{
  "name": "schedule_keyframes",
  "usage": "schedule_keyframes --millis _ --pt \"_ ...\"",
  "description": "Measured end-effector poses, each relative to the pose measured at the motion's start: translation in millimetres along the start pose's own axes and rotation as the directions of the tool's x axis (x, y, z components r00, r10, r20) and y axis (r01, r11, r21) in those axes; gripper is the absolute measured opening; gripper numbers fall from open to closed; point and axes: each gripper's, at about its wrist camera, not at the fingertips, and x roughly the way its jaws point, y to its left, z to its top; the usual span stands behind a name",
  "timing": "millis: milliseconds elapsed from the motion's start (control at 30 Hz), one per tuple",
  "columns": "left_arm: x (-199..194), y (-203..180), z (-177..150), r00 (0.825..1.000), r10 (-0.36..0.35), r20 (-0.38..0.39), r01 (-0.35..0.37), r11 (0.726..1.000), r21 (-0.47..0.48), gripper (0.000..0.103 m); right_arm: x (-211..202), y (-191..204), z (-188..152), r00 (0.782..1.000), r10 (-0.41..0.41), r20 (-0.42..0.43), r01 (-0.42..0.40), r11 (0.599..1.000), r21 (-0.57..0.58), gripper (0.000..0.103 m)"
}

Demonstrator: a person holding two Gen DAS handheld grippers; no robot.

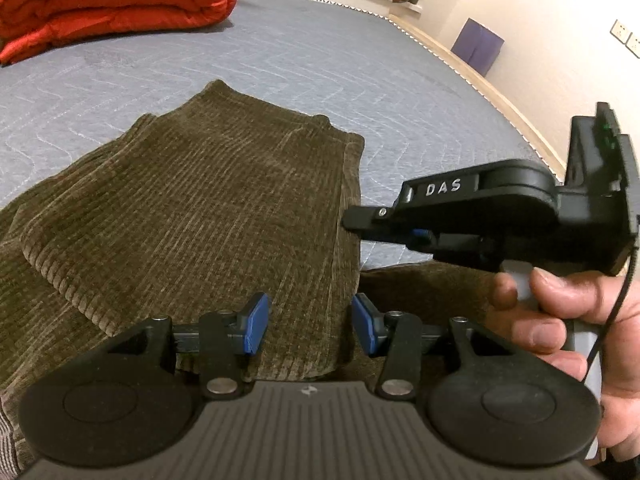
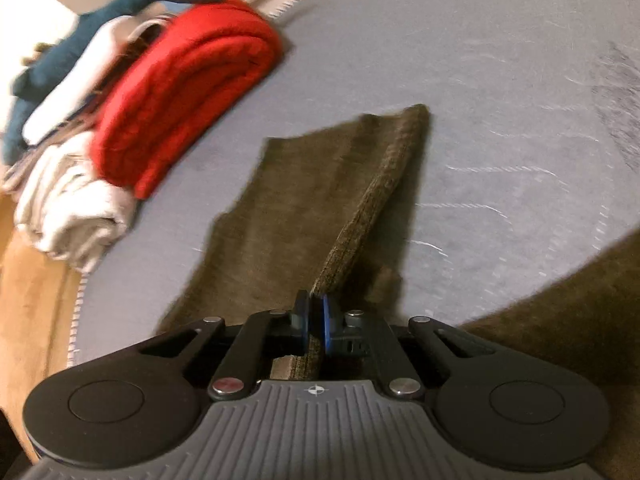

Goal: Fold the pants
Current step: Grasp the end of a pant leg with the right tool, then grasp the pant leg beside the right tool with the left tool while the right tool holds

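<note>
Olive-brown corduroy pants [image 1: 192, 200] lie partly folded on the blue-grey quilted bed [image 1: 360, 60]. In the left wrist view my left gripper [image 1: 310, 326] stands open over the pants' near end, with a flat strip of the cloth across the gap between its blue pads [image 1: 256, 324]. A hand [image 1: 560, 320] holds my right gripper [image 1: 354, 224], whose tip meets the pants' right edge. In the right wrist view the right gripper [image 2: 314, 316] is shut on that edge of the pants [image 2: 280, 208], and the pinched fold rises as a ridge from the bed [image 2: 500, 100].
A folded red quilt [image 1: 112, 0] [image 2: 188, 96] sits at the far left of the bed, on cream blankets [image 2: 72, 200] beside a teal item [image 2: 120, 8]. A purple box [image 1: 478, 46] stands by the wall. The wooden floor [image 2: 36, 300] shows past the bed's left edge.
</note>
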Motion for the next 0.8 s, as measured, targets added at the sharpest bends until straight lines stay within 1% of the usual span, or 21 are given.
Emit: schedule_keyframes --millis 100,167,200,333,400,433,467,567,633,700,767,800 --pt "-0.4 0.0 0.4 1.000 -0.002 0.000 0.002 1.000 0.000 0.051 6.5 -2.8 -0.3 1.000 -0.006 -0.029 0.006 1.000 -0.004 0.013" --pt "-0.1 0.1 0.5 1.000 0.001 -0.003 -0.001 1.000 0.001 0.051 11.3 -5.5 -1.2 0.998 0.001 -0.058 -0.001 1.000 0.001 0.036" --pt "0.1 0.0 0.5 1.000 0.003 -0.006 -0.003 1.000 0.002 0.051 13.5 -5.7 -2.3 0.997 0.007 -0.072 -0.007 1.000 0.002 0.038" --pt "1.8 0.0 0.4 1.000 0.011 -0.014 -0.010 1.000 0.010 0.051 17.8 0.7 -5.9 0.996 0.001 -0.089 -0.003 1.000 -0.022 0.038" --pt "1.7 -0.2 0.5 1.000 0.012 -0.015 -0.012 1.000 0.014 0.051 14.1 5.8 -5.4 0.997 -0.009 -0.070 0.005 0.999 -0.046 0.029" --pt "1.7 -0.1 0.4 1.000 0.013 -0.014 -0.013 1.000 0.015 0.052 10.9 7.2 -5.3 0.998 -0.009 -0.061 0.005 0.998 -0.062 0.018" --pt "1.5 -0.2 0.5 1.000 0.013 -0.012 -0.013 1.000 0.016 0.054 7.6 8.6 -5.0 0.999 -0.005 -0.052 0.001 0.997 -0.073 0.012" --pt "0.9 0.1 1.7 1.000 0.008 -0.009 -0.007 1.000 0.010 0.058 -1.6 15.4 -2.2 0.999 0.035 -0.031 -0.038 0.995 -0.095 0.008" --pt "0.0 0.6 3.2 1.000 0.004 -0.001 -0.004 1.000 0.006 0.059 -10.4 22.0 0.0 0.995 0.095 -0.029 -0.098 0.990 -0.102 0.007" --pt "-2.8 1.1 5.3 1.000 0.003 0.020 -0.003 1.000 -0.005 0.059 -19.3 27.8 0.7 0.987 0.158 -0.035 -0.161 0.982 -0.101 0.007" --pt "-7.3 2.2 7.4 0.999 0.004 0.049 -0.003 1.000 -0.022 0.059 -27.5 34.3 0.3 0.973 0.223 -0.049 -0.228 0.968 -0.106 0.007" --pt "-9.9 2.5 8.3 0.998 0.002 0.062 -0.001 1.000 -0.028 0.059 -29.6 38.0 -0.4 0.969 0.242 -0.056 -0.247 0.963 -0.110 0.007"
